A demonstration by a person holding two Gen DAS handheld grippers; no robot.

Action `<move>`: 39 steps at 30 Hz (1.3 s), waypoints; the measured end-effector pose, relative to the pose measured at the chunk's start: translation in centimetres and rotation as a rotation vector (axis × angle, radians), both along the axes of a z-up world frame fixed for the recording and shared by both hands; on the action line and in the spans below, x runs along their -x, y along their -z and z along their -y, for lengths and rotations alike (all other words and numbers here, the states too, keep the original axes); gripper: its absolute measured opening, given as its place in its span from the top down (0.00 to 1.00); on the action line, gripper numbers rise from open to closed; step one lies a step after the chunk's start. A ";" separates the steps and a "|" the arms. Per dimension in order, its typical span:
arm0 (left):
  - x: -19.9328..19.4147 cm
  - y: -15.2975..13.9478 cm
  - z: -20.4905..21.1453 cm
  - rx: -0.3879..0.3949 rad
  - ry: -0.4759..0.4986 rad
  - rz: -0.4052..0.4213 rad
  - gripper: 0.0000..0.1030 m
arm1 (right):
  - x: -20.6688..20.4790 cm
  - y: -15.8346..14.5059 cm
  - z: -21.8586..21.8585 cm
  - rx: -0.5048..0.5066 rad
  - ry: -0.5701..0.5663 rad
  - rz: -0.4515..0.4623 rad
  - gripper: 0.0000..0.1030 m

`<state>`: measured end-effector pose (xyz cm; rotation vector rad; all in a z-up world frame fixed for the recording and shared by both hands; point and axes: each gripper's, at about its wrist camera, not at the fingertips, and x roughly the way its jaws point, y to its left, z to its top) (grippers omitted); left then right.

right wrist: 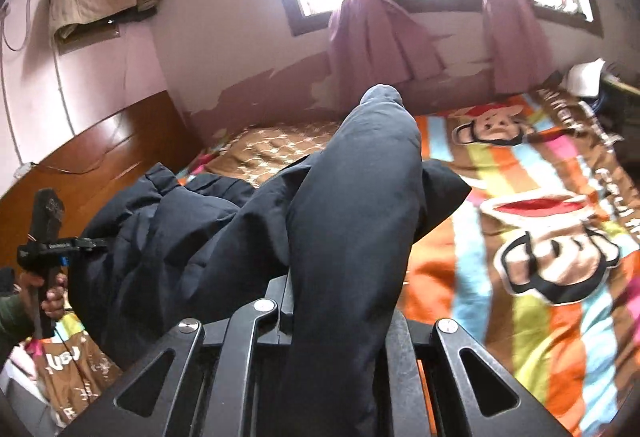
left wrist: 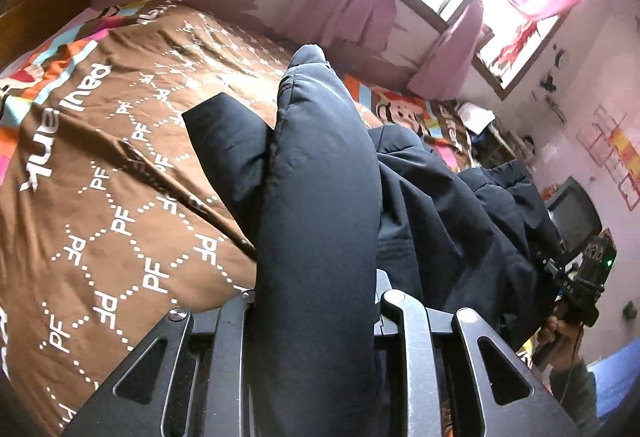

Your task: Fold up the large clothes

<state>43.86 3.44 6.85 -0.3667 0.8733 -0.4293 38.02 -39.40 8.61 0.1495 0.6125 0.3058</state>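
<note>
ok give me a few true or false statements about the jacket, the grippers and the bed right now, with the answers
1. Both grippers are clamped on the dark jacket. True: the left gripper and the right gripper each have a fold of it between their fingers.
2. The jacket lies flat and neatly folded. False: it is bunched and lifted between the two grippers.
3. The bedspread is plain white. False: it is brown with white PF lettering and has bright striped cartoon panels.
4. Pink curtains hang at the window, tied in bunches. True.
5. The right gripper is open and empty. False: it is shut on the jacket.
</note>
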 end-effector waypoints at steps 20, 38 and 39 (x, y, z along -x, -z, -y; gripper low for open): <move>1.6 10.3 -0.4 -0.175 -0.207 -0.221 0.44 | 1.9 8.4 3.8 0.044 0.189 -0.210 0.18; 10.7 2.5 7.6 -0.375 -0.252 0.198 0.05 | 9.5 5.1 2.0 0.032 0.282 0.012 0.00; 11.9 1.9 8.3 -0.375 -0.246 0.236 0.05 | 10.3 4.5 1.4 0.037 0.271 0.039 0.00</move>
